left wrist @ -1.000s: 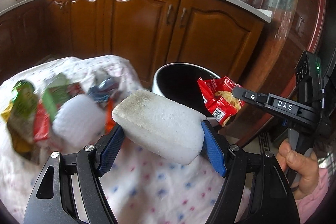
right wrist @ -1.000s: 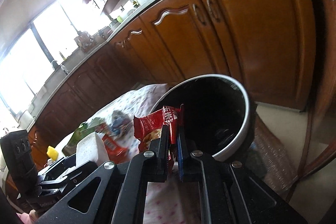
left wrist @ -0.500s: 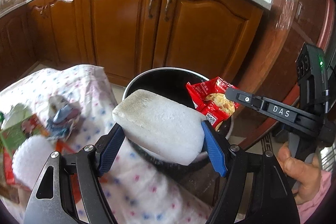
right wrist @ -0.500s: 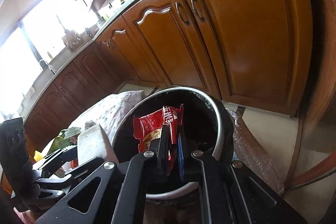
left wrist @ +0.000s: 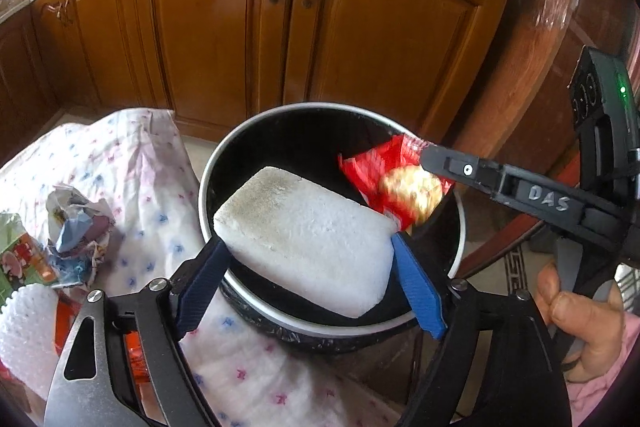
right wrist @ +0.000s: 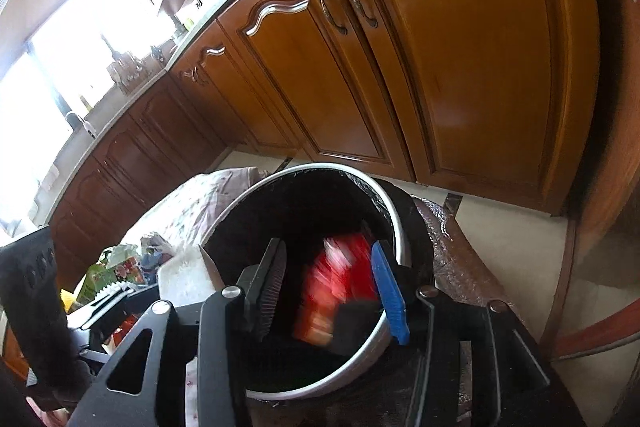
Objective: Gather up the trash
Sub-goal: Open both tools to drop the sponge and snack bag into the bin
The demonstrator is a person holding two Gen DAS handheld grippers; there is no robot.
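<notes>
Kitchen: brown wooden cabinets (left wrist: 224,39) are running behind, and a table under a white floral tablecloth (left wrist: 132,163) is carrying the leftover trash. A round bin (left wrist: 208,163) with a black liner is sitting at the table's right edge, mouth up, so anything released above it goes straight in.

Right gripper (right wrist: 328,291) is hanging over the bin mouth. Its jaws have just been opening and are now standing apart, no pad pressing on anything. The red snack wrapper (right wrist: 336,279) is between them, motion-blurred, apparently dropping free into the bin (the left wrist view shows it smeared too, just off the right gripper's fingertip).

Left gripper (left wrist: 308,255) is pointing down over the near rim of the bin. Its jaws have just been opening as well; the white foam block (left wrist: 304,227) is lying between the blue pads (left wrist: 416,283), tilted across the bin mouth. The right pad looks clear of the block, while contact at the left pad I cannot tell, so the grip reads as released or nearly so. Judging by position, the block is placed to fall inside, though its near end is overhanging the rim and could catch there.

Left on the cloth near its left edge: a crumpled blue-and-white wrapper (left wrist: 80,223), a green carton (left wrist: 20,259), and a white foam net (left wrist: 24,331). Those come next, I'd guess.

A hand (left wrist: 580,323) in a pink sleeve is holding the right gripper's handle.
</notes>
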